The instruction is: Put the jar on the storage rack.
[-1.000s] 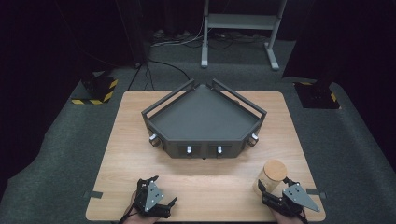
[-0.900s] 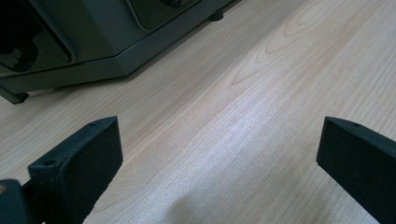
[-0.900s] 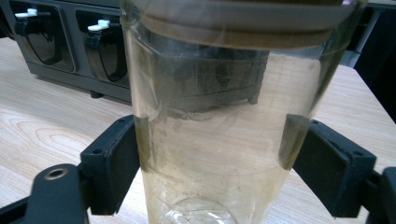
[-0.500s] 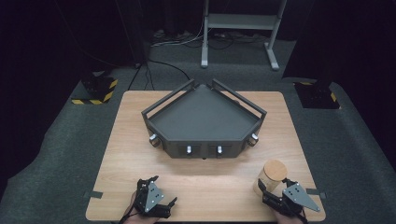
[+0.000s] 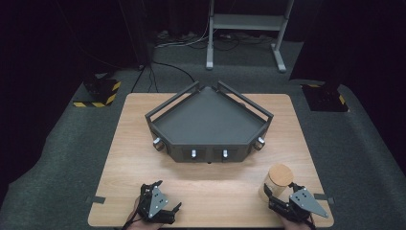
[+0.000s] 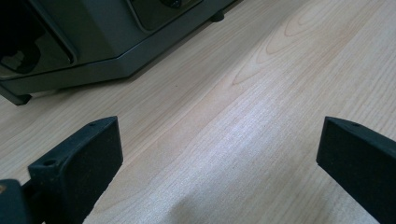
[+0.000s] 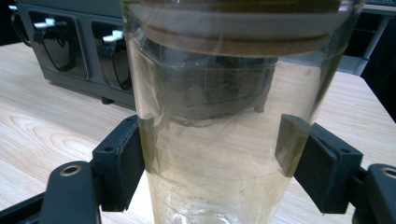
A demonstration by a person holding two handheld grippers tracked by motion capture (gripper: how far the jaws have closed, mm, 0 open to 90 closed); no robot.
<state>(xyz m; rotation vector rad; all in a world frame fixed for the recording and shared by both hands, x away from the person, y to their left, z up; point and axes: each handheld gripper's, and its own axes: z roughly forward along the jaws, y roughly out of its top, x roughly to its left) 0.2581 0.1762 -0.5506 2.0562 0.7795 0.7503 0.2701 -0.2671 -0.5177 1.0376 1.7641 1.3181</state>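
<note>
A light wooden bench carries a dark grey five-sided tray with raised rails, sitting toward the 12 o'clock side of the top, its knobbed front panel facing 6 o'clock. At about 5 o'clock on the bench stands a clear glass jar with a round wooden lid, upright on the wood and well apart from the tray. The right gripper sits just behind the jar at the near edge, held by a hand coming in from below, its grey plate on top. In the right gripper view the jar stands between the two black jaws, which sit close against its glass wall on either side; whether they press firmly cannot be told through the glass. The tray's front shows behind the jar at 10 o'clock. The left gripper rests at about 7 o'clock on the bench near the front edge. In the left gripper view its jaws stand wide apart over bare wood, holding nothing, with a corner of the tray at 11 o'clock.
</note>
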